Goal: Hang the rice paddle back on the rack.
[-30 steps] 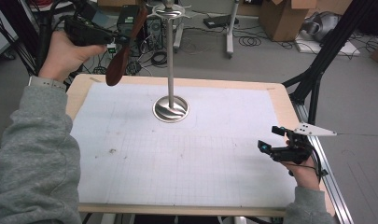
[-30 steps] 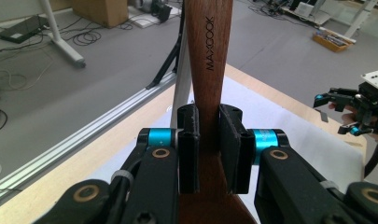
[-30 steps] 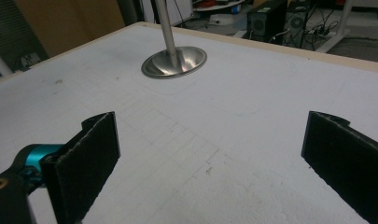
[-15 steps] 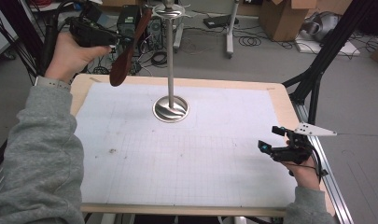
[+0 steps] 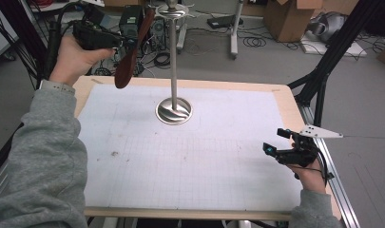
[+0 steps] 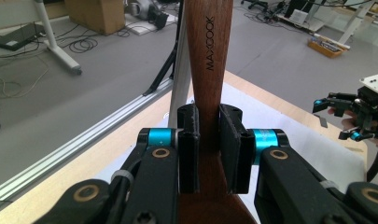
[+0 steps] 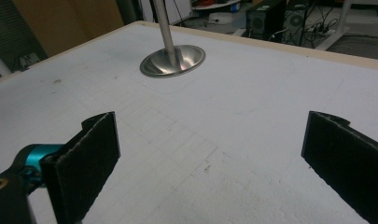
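A dark wooden spatula (image 5: 132, 52) hangs high over the table's far left corner, its handle end close to the top of a metal stand (image 5: 174, 57). My left gripper (image 5: 124, 42) is shut on its neck; in the left gripper view the black pads (image 6: 189, 149) clamp the wood (image 6: 209, 60) stamped "MAXCOOK". The stand's pole rises from a round shiny base (image 5: 174, 111) (image 7: 173, 61) at the table's far middle. My right gripper (image 5: 273, 149) rests at the table's right edge, its jaws wide apart over bare mat (image 7: 210, 154) with nothing between them.
A white gridded mat (image 5: 190, 156) covers the wood-edged table (image 5: 285, 102). A black frame leg (image 5: 328, 61) stands at the far right corner. Cables, boxes and desk legs lie on the floor beyond the table.
The left hand has carried the spatula a little to the right, bringing its upper end close to the top of the stand. The right gripper has stayed put.
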A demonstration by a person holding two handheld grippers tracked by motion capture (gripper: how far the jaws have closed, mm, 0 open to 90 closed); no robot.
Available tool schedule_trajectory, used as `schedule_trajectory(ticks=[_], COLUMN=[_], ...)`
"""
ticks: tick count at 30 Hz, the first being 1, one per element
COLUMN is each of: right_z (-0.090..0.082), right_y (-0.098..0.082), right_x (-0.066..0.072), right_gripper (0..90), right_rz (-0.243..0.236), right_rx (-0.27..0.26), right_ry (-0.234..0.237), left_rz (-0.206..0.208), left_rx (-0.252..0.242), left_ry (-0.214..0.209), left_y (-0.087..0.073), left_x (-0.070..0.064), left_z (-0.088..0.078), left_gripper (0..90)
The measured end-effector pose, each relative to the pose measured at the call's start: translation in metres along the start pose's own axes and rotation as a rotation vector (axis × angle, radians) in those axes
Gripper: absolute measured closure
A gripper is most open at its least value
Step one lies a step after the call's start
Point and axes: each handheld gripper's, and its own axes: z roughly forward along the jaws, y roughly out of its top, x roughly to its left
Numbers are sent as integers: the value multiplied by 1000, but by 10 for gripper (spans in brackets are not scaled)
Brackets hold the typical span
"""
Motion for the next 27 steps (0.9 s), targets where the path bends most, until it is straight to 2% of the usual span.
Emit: schedule_trajectory(ticks=[11, 27], right_z=[0, -1], right_y=[0, 0], right_x=[0, -1], right_gripper=[29, 29], right_rz=[-1, -1], right_rx=[-2, -4], right_ry=[0, -2], left_rz=[1, -1], left_rx=[-24, -19], left_ry=[-11, -14], left_y=[-2, -3], left_x=[0, 0], left_z=[3, 12], left_gripper=[777, 775])
